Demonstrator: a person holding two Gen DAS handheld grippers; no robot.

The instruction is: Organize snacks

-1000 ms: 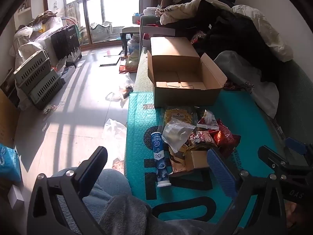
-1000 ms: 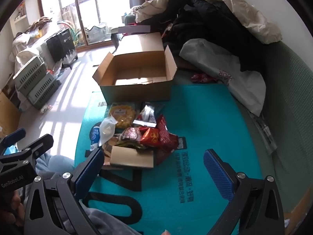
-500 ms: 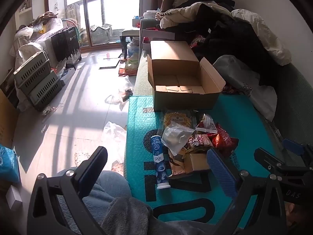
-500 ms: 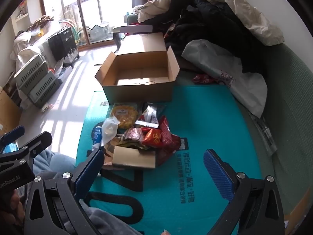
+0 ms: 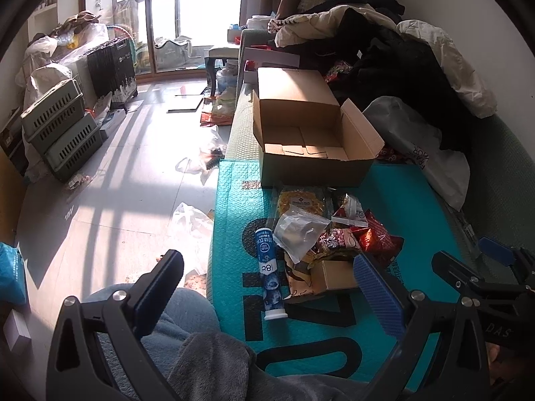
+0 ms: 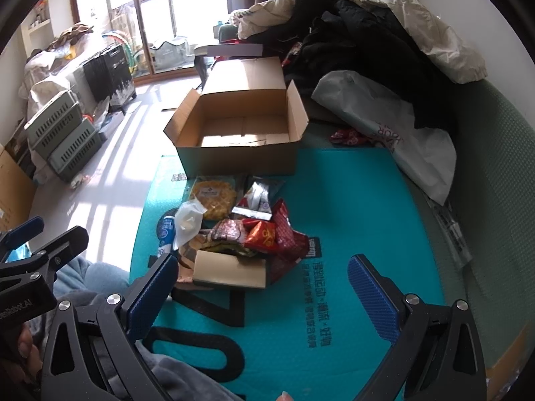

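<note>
A heap of snacks [image 5: 321, 234] [image 6: 240, 230] lies on a teal bubble mat [image 5: 401, 200] [image 6: 351, 200]: red packets [image 6: 284, 234], a yellow cookie pack [image 5: 302, 202] [image 6: 215, 195], a clear pouch [image 5: 297, 234], a small brown carton [image 6: 230, 269] [image 5: 334, 274] and a blue tube [image 5: 269, 274]. Behind the heap stands an open, empty cardboard box [image 5: 311, 140] [image 6: 240, 130]. My left gripper [image 5: 267, 287] hovers open, low and near the tube. My right gripper [image 6: 264, 287] is open too, just short of the carton. Neither holds anything.
A white plastic bag [image 6: 384, 127] and piled dark clothes [image 6: 367, 40] crowd the sofa to the right. Green crates [image 5: 60, 130] and black crates [image 5: 112, 67] line the far left floor. Plastic bags [image 5: 190, 220] lie on the tiles beside the mat. A person's grey-clad knee [image 5: 180, 320] is below.
Both views have drifted slightly; the heap and box sit a little lower in frame. Nothing was picked up; both grippers stayed open.
</note>
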